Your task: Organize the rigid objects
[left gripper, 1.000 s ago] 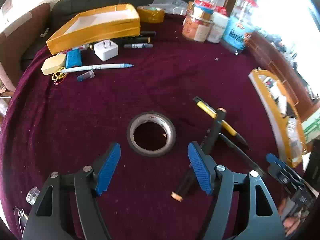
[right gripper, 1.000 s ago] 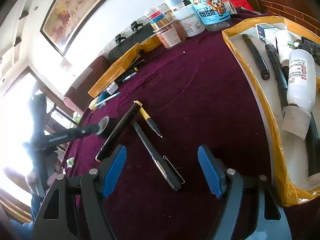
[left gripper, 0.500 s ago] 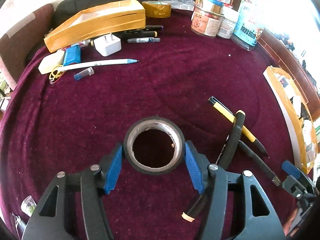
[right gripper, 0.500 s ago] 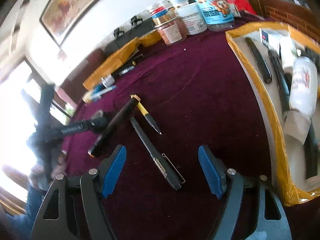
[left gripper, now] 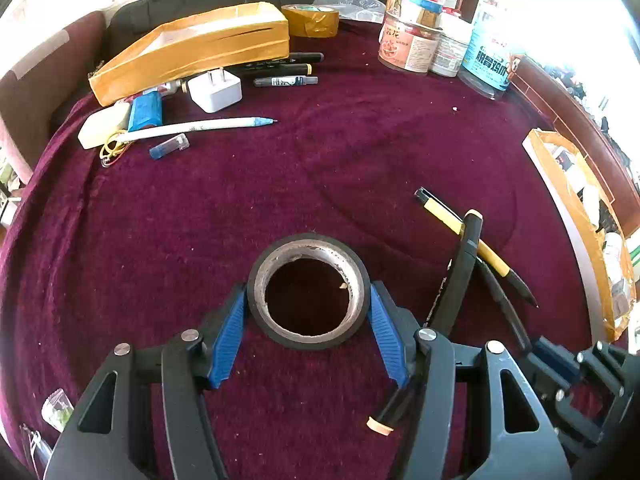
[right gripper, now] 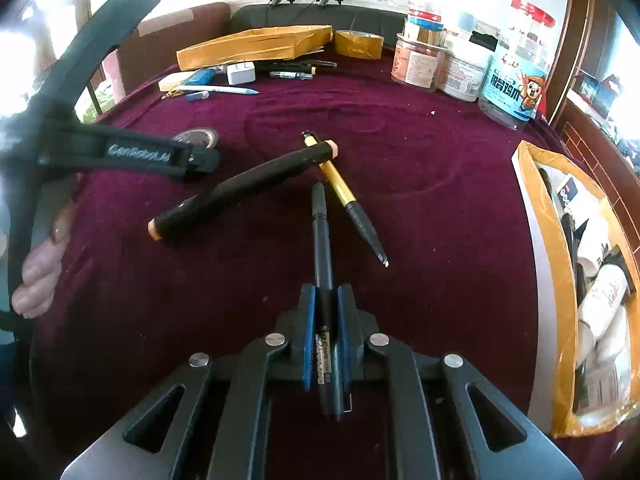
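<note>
Right wrist only: gripper [right gripper: 325, 308]-clamped black pen [right gripper: 322, 240].

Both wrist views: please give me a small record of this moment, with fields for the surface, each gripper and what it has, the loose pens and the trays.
surface: dark red cloth
left gripper: pads against the sides of the black tape roll, which lies flat
right gripper: shut on the thin black pen
loose pens: thick black marker lying across the yellow-and-black pen
far tray: yellow-taped tray, tilted
right tray: yellow-edged tray holding bottles and pens
</note>
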{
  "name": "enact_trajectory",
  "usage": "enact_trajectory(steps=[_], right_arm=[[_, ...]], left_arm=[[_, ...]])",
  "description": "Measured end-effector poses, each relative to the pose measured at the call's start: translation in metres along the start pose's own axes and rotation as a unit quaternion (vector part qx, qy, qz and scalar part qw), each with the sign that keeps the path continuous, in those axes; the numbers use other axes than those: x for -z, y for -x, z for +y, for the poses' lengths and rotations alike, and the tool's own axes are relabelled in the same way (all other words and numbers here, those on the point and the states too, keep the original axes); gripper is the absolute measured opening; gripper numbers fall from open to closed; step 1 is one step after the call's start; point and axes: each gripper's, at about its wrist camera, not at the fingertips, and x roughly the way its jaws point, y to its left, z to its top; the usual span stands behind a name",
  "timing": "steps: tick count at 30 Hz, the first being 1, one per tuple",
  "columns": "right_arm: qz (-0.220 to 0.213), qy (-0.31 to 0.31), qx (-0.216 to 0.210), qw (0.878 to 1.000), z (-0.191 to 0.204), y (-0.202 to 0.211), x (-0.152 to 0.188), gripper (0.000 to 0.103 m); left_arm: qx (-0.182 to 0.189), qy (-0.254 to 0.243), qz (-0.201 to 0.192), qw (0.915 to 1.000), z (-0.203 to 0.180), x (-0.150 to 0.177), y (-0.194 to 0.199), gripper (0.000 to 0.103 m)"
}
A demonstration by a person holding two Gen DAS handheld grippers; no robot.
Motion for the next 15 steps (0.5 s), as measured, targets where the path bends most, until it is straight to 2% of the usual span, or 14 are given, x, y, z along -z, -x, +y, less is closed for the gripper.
enact_trajectory(steps=[5,11,15], right_arm=[[-0.01,-0.057,-0.056,0.997,-0.008,0.01,0.013,0.009],[-0.007,-0.054,-0.051,0.997,-0.003,0.012,0.017,0.009],[-0.005,-0.047,-0.043,0.998,0.0,0.011,0.017,0.01]], left_arm=[[0.01,0.009,-0.008,0.9999,0.004,0.0,0.007,0.058],[0.011,-0.003,-0.057,0.9983,-0.003,0.003,0.029,0.058],[-0.001,-0.018,-0.096,0.9952,-0.009,0.004,0.044,0.058]])
